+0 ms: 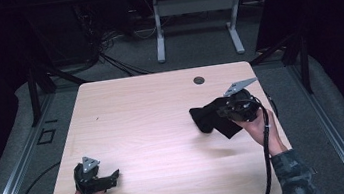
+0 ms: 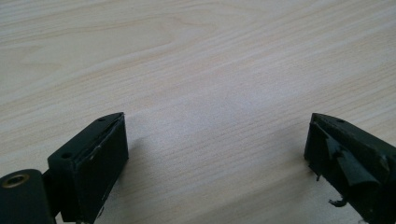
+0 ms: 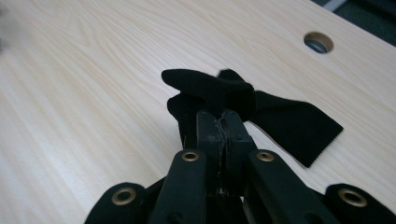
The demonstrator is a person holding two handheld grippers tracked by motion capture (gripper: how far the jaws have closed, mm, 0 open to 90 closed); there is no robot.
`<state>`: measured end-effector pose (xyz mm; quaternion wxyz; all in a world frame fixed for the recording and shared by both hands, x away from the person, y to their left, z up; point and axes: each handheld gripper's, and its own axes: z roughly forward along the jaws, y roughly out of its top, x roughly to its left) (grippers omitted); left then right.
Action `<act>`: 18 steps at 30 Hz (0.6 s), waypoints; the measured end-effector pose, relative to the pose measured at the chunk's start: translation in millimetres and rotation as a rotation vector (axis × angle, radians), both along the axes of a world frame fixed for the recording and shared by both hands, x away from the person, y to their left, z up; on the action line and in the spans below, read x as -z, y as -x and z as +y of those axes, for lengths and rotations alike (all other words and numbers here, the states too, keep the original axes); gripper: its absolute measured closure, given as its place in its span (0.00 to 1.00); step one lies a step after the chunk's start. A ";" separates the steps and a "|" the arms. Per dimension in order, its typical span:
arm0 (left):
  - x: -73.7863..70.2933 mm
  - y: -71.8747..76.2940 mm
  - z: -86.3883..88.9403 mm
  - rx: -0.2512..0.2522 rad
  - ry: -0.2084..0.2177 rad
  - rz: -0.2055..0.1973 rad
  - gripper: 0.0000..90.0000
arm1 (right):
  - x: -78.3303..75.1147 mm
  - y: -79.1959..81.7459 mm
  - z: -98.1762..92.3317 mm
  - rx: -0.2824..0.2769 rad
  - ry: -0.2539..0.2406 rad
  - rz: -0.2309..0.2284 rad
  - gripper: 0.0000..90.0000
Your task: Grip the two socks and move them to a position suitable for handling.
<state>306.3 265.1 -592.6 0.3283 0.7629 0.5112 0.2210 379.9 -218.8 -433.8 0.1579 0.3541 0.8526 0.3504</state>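
Observation:
A black sock (image 1: 210, 117) hangs over the right half of the light wooden table (image 1: 152, 114). My right gripper (image 1: 222, 111) is shut on it and holds it partly lifted. In the right gripper view the two jaws meet on a bunched fold of the sock (image 3: 215, 91), while its ribbed cuff end (image 3: 299, 128) trails down to the right on the tabletop. My left gripper (image 1: 116, 176) rests near the front left corner of the table. Its jaws stand wide apart over bare wood (image 2: 215, 140) with nothing between them.
A round cable hole (image 1: 199, 80) sits near the table's far edge, also seen as a hole (image 3: 318, 42) beyond the sock. Another desk's legs (image 1: 158, 28) stand on the carpet behind. Metal rails run along both sides of the table.

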 end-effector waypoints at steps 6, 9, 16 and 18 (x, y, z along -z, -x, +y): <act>0.0 -0.1 0.2 0.001 -0.001 0.000 0.07 | -9.6 20.3 15.8 -0.074 -0.035 -0.015 0.98; 0.0 -0.1 0.2 0.000 0.000 0.000 0.07 | -9.2 30.9 25.6 -0.114 -0.048 -0.017 0.98; 0.0 -0.2 0.3 -0.001 0.000 0.000 0.07 | 1.5 47.8 48.4 -0.201 -0.044 0.006 0.98; 0.1 -0.2 0.2 -0.004 0.002 -0.001 0.07 | 7.9 55.0 58.9 -0.244 -0.062 0.023 0.98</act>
